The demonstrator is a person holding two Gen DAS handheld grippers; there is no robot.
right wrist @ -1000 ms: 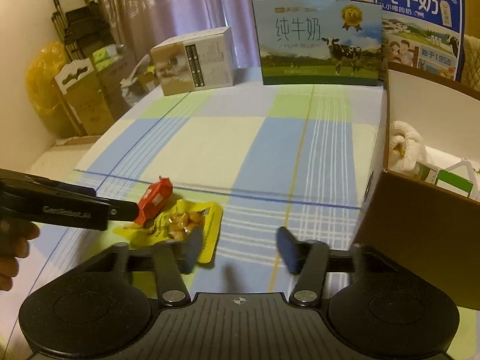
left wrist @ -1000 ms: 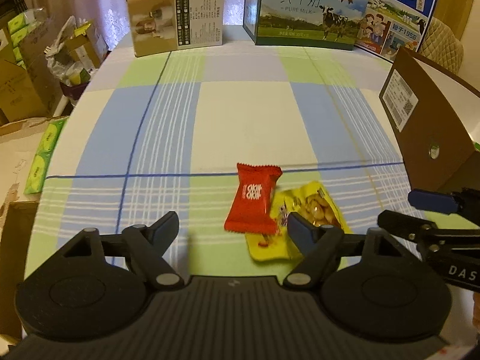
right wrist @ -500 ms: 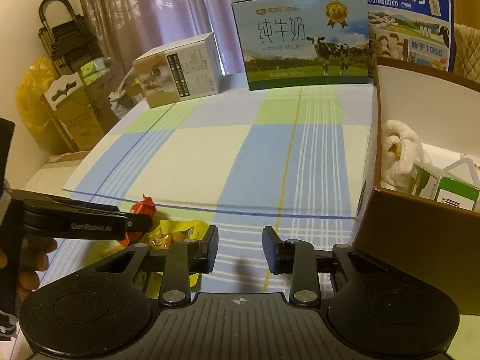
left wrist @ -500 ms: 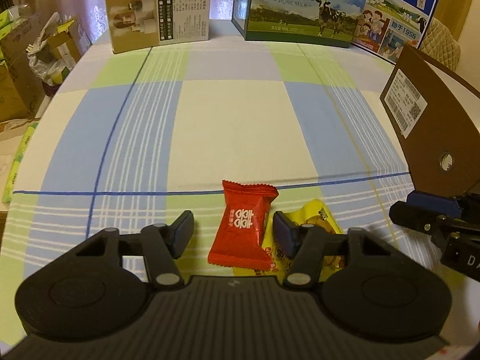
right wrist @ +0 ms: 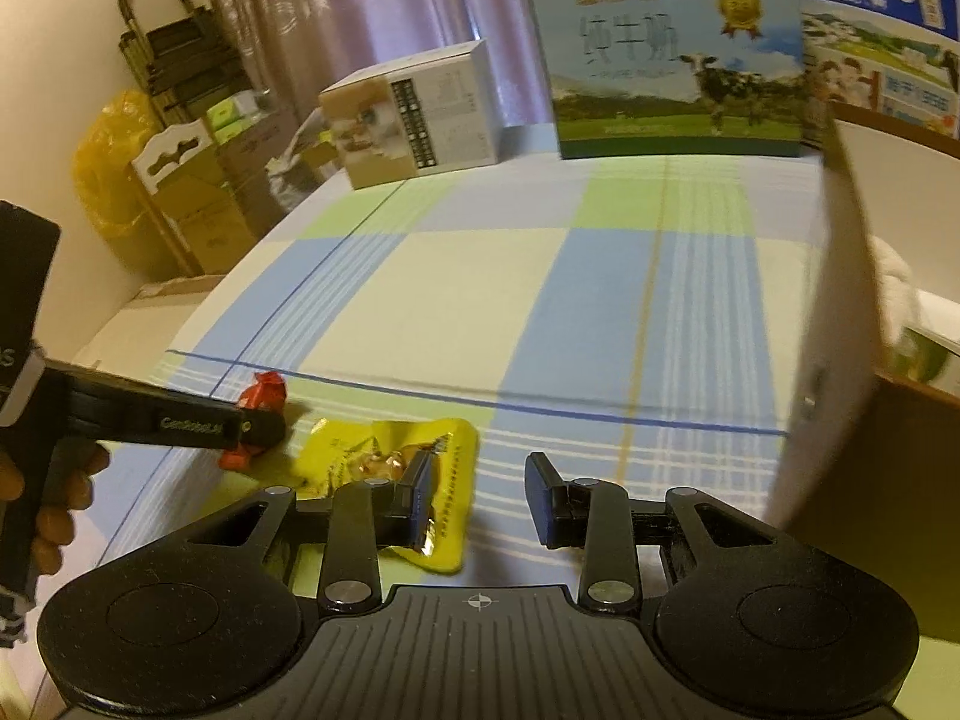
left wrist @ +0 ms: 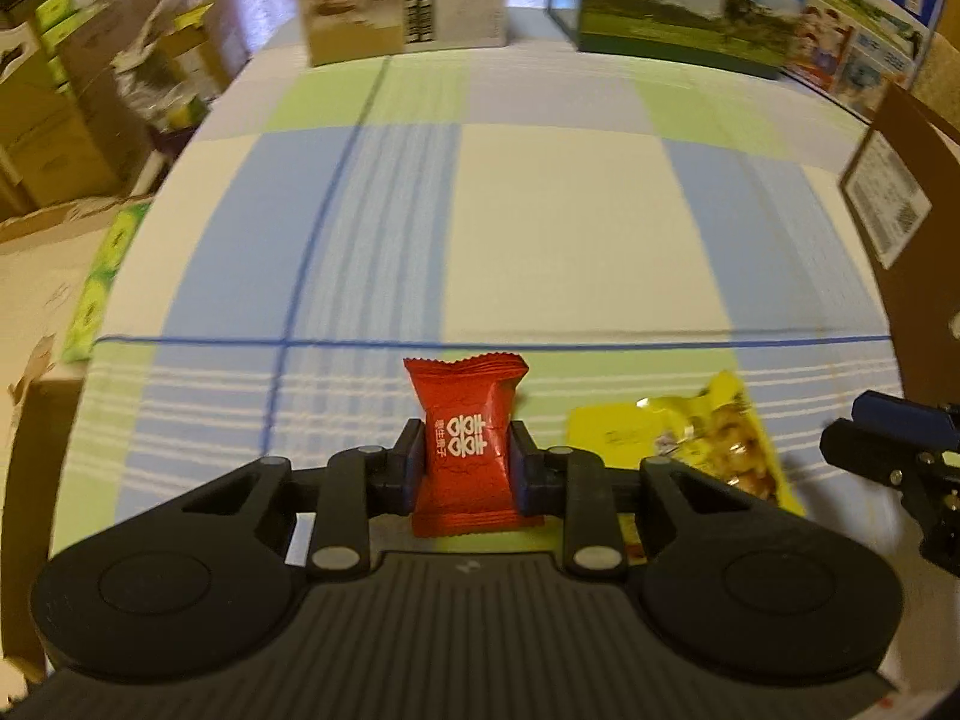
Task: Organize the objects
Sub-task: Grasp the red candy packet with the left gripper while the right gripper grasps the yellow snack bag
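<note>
My left gripper [left wrist: 467,465] is shut on a red candy packet [left wrist: 465,444] with white characters, pinched at its sides just above the checked tablecloth [left wrist: 540,240]. To its right lies a yellow snack packet [left wrist: 708,450]. In the right wrist view that yellow snack packet [right wrist: 384,450] lies partly under my left finger, and my right gripper [right wrist: 480,495] stands open over the cloth with nothing between its fingers. The red candy packet [right wrist: 261,393] shows there behind the left gripper's arm [right wrist: 180,417]. A brown cardboard box [right wrist: 840,360] stands at the right.
A beige product box [left wrist: 402,0] and milk cartons [left wrist: 690,0] line the table's far edge. A towel and a small carton [right wrist: 924,354] lie inside the brown box. Cardboard boxes [right wrist: 198,204] and a yellow bag [right wrist: 105,168] crowd the floor at the left. A hand [right wrist: 42,516] holds the left gripper.
My left gripper moved forward around the red candy packet and shut on it. My right gripper narrowed, then opened somewhat again, shifting toward the yellow packet.
</note>
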